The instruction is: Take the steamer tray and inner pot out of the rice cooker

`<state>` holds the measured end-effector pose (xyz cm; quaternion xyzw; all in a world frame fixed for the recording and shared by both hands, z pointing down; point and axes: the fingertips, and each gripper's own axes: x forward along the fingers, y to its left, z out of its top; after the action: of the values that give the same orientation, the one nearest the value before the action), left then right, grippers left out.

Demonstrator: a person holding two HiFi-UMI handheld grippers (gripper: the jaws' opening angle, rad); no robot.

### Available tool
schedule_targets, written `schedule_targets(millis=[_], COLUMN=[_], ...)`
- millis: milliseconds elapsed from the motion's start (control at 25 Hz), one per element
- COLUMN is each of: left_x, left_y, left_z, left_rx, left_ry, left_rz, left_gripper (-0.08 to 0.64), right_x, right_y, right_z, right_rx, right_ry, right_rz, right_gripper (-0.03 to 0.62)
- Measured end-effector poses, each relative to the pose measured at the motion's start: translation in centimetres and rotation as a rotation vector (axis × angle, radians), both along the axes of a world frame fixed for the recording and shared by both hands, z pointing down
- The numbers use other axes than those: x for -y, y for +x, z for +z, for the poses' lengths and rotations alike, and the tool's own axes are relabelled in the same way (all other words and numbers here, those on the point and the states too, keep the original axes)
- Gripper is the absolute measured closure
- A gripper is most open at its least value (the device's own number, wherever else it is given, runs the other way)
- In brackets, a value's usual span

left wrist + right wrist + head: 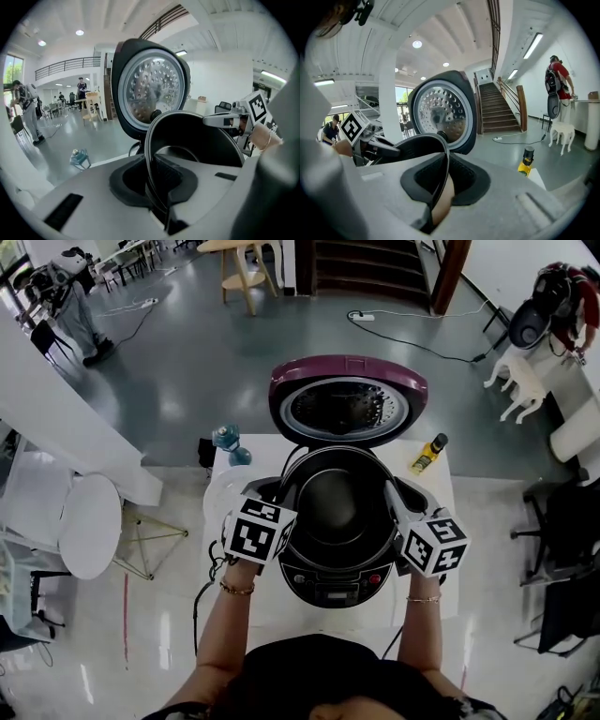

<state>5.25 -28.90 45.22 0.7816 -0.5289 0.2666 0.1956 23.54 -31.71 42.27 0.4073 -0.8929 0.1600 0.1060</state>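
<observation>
- Rice cooker (337, 585) stood on a white table (441, 512), control panel towards the operator
- Its purple-backed lid (349, 381) was raised fully open; the perforated metal inner plate faced both gripper views
- Black inner pot (339, 510) was located directly over the cooker body, within its outline in the head view; whether its base was clear of the well could not be determined
- Left gripper (281, 491) was clamped on the pot's left rim; in the left gripper view the jaws (157, 187) were drawn in on the thin rim edge, with the pads pressed against both sides of the wall
- Right gripper (392, 491) was clamped on the opposite, right rim; the right gripper view showed the jaws (438, 187) closed on the rim in the same manner, with a tan outer pot surface visible below the pads
- Each gripper view showed the opposing gripper across the pot mouth
- A pale rounded item lay on the table left of the cooker, largely covered by the left gripper; it could not be confirmed as the steamer tray
- A yellow bottle (428, 454) with a dark cap stood on the table right of the lid
- A blue bottle (228, 442) was at the table's far-left corner
</observation>
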Motion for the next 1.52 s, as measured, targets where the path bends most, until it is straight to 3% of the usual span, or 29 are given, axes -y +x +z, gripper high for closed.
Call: schedule_targets(millis=[480,800,1200,1520], left_x=[-4.0,-8.2,-13.5,-18.4], left_y=[-1.7,-5.1,-11.2,-20.1], left_z=[-8.2,-13.6,-15.1,-14.6], left_rx=[0.004,0.011,-0.003,-0.007], left_ry=[0.220,0.348,0.368,0.335], left_rz=[-0.046,-0.093,-0.140,-0.154], left_gripper=[0.540,0.540,0.541,0.543], right_x=[-4.3,-8.0,-12.8,-17.6], right_y=[-1.6,-5.3,-11.5,-20.3], right_z=[-8.3,-13.7,-15.7,-15.0], right_rx=[0.101,0.135,0.140,0.140], right_ry=[0.178,0.295,0.322,0.295], right_rz=[-0.025,-0.102,-0.139,-0.140], right_gripper=[0.558,0.560,0.560,0.560])
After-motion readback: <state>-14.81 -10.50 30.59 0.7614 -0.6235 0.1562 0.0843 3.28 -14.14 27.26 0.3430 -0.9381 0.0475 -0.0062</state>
